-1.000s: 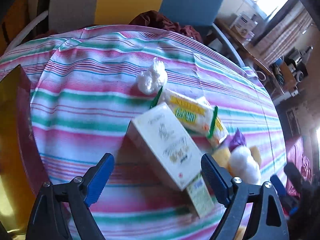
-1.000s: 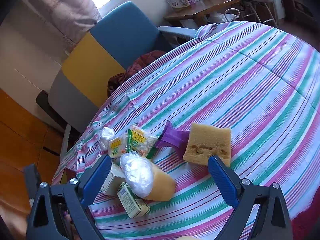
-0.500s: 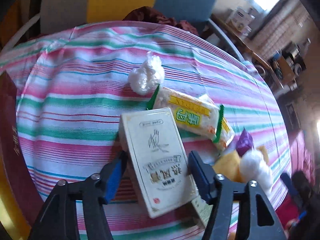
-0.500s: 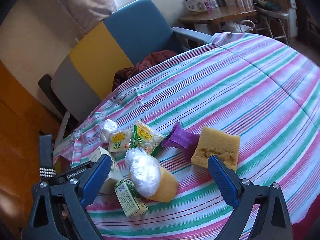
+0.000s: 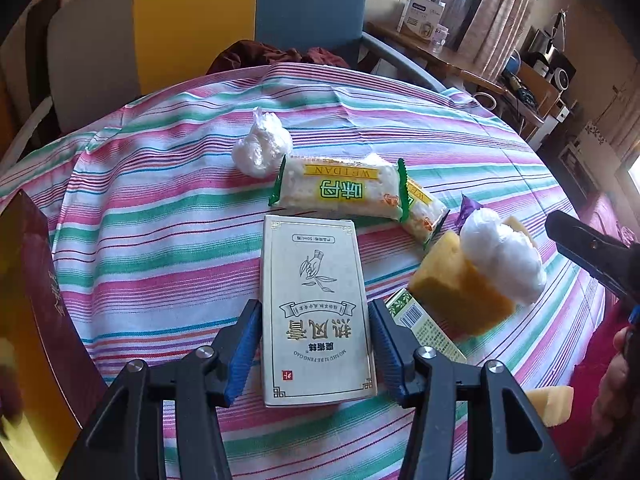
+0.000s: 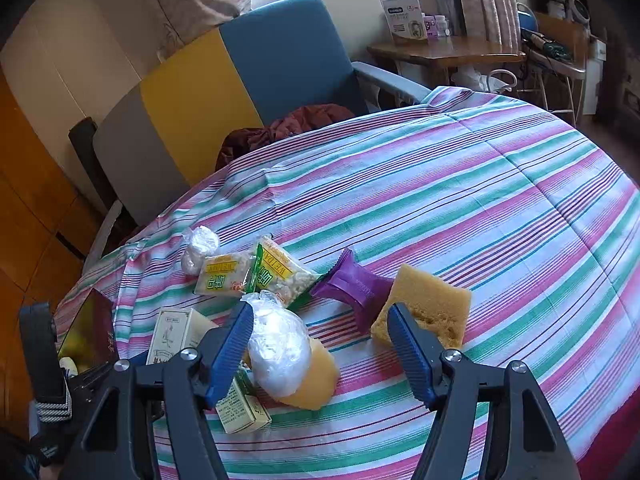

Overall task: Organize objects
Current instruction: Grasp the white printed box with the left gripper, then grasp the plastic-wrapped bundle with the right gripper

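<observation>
Two hand-held grippers over packaged goods on a striped-cloth counter (image 5: 168, 208).
The cream carton (image 5: 316, 308) lies flat at centre, the left gripper (image 5: 316, 350) with fingers just closed in, clamped on its long sides. Right of the carton, the right gripper (image 6: 320, 354) has narrowing fingers apart, astride a plastic-wrapped bundle (image 6: 280, 350); behind the carton, two snack packets (image 5: 340, 192).
</observation>
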